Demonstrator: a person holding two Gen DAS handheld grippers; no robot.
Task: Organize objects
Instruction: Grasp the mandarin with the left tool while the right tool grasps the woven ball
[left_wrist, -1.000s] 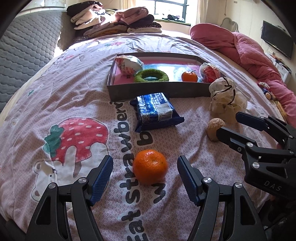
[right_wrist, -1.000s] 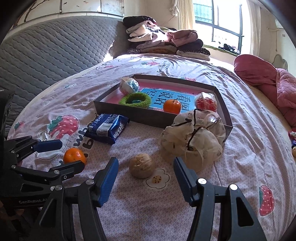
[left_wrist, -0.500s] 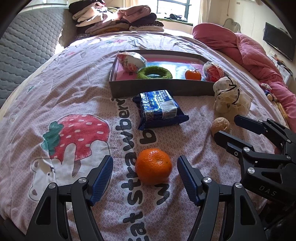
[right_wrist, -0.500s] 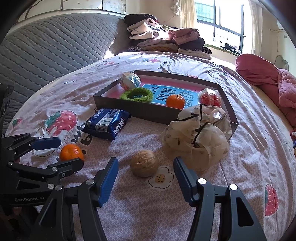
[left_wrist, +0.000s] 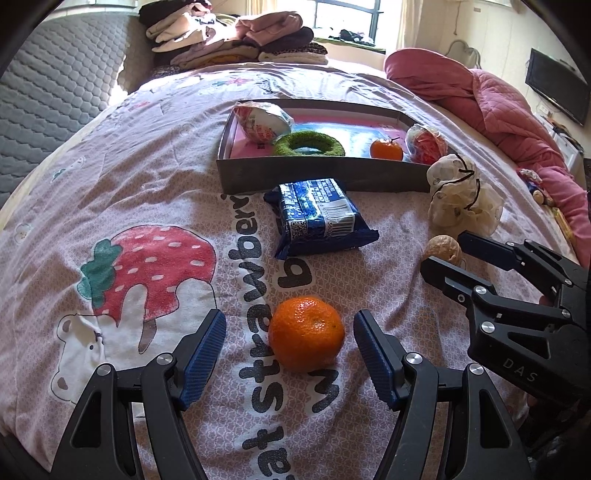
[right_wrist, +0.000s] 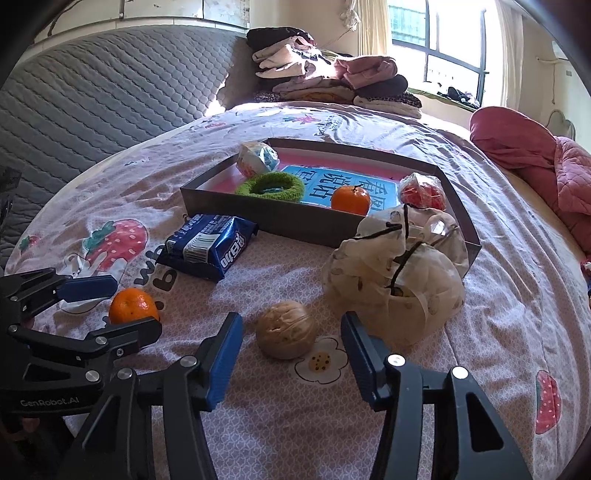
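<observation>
Two sets of fingers straddle targets untouched: the left gripper wide around the orange, low centre; the right gripper, just narrowing, around the walnut. Orange soft, squeezable; walnut hard, light, rolls; grip each across its middle.

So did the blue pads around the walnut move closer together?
Yes. The right gripper has just been closing: its pads stand nearer the walnut on the bedspread, but don't touch it yet.
</observation>
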